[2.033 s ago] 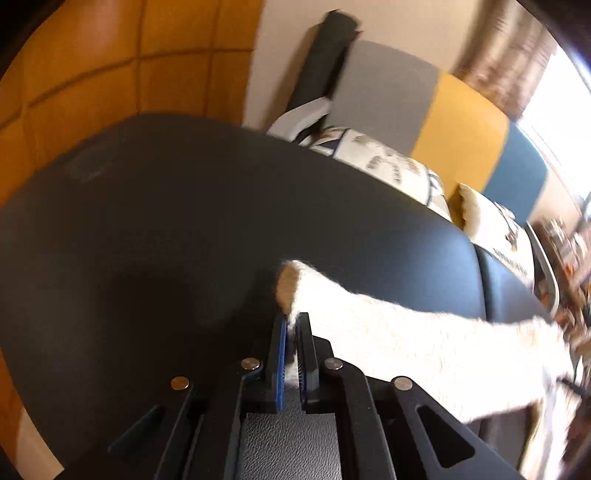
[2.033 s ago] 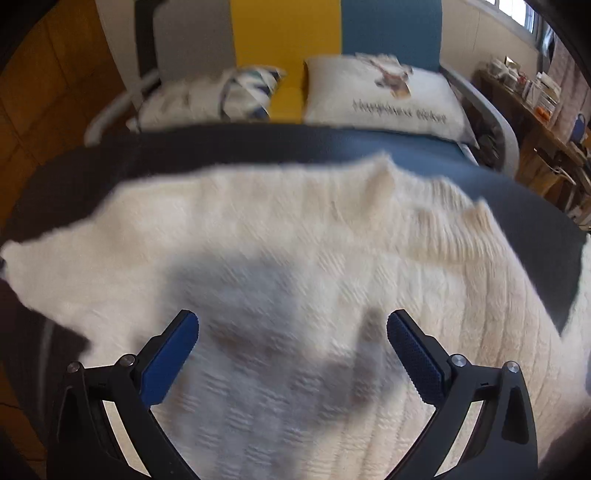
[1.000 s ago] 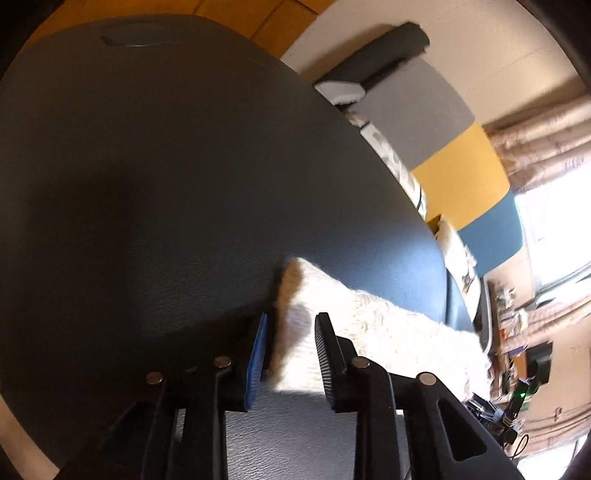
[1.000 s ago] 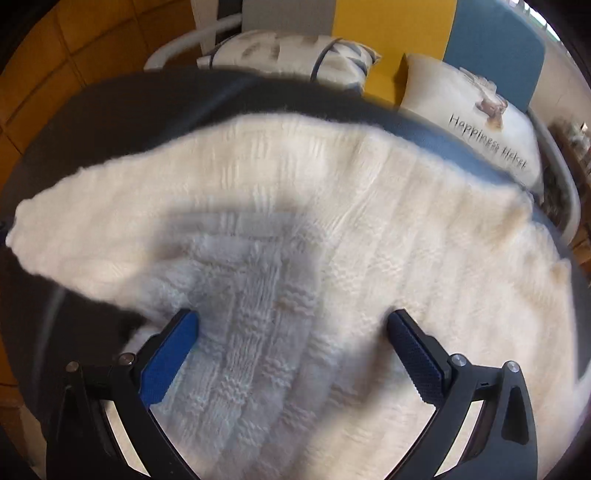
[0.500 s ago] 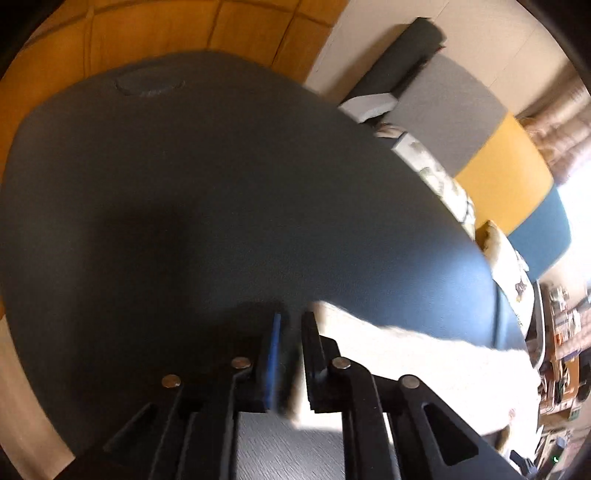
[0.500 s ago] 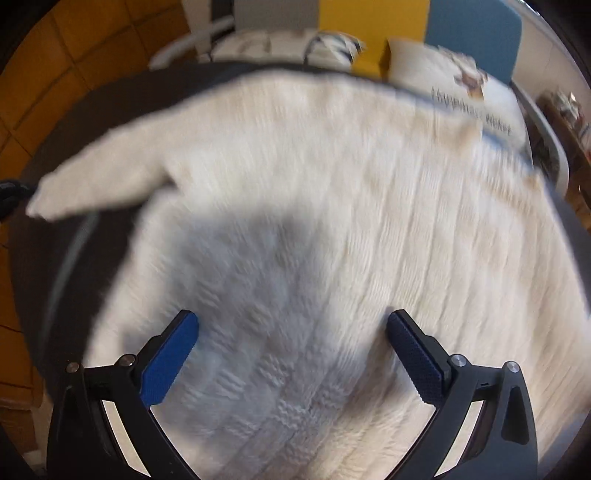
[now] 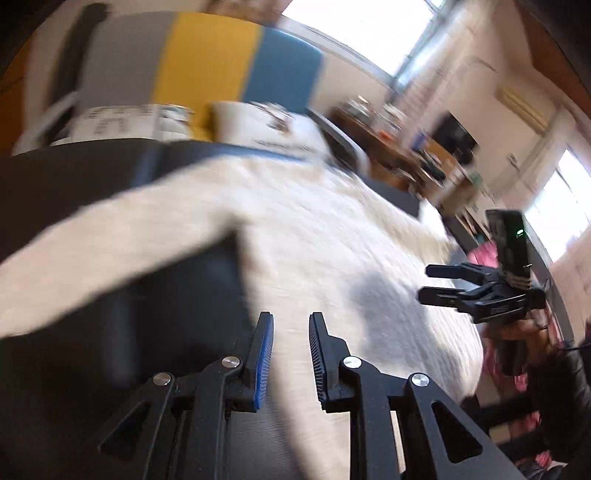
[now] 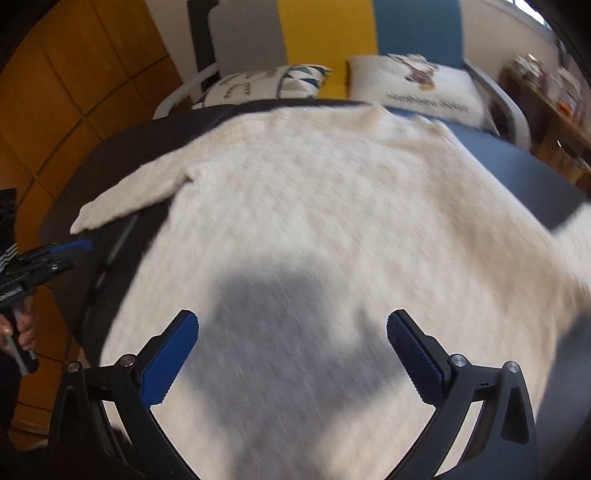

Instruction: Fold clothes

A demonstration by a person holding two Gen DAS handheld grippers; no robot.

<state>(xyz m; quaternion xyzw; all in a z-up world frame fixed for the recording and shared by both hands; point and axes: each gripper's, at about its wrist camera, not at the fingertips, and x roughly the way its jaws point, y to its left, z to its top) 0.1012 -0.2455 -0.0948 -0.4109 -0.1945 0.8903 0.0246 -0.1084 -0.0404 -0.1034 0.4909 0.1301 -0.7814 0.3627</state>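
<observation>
A white knit sweater [image 8: 314, 206] lies spread on the dark table [image 8: 517, 173], collar toward the sofa. Its left sleeve [image 8: 129, 199] sticks out to the left, seen blurred as the sleeve [image 7: 110, 240] in the left wrist view. My right gripper [image 8: 291, 350] hovers wide open over the sweater's lower middle, holding nothing, and casts a shadow on the knit. My left gripper [image 7: 290, 350] is open by a narrow gap with nothing between its fingers, above the sweater [image 7: 332, 240] near its lower left side. Each view shows the other gripper: right gripper [image 7: 432, 282], left gripper [image 8: 74, 253].
Behind the table stands a sofa [image 8: 325, 33] with grey, yellow and blue back panels and two printed cushions [image 8: 424, 88]. A wood-panelled wall [image 8: 74, 74] is on the left. A cluttered desk [image 7: 399, 147] is at the right. A person's hand [image 8: 22, 328] grips the left handle.
My left gripper let go of the sleeve cuff, opened a little and swung right toward the sweater's body. The right gripper stayed wide open over the sweater, which now lies flatter.
</observation>
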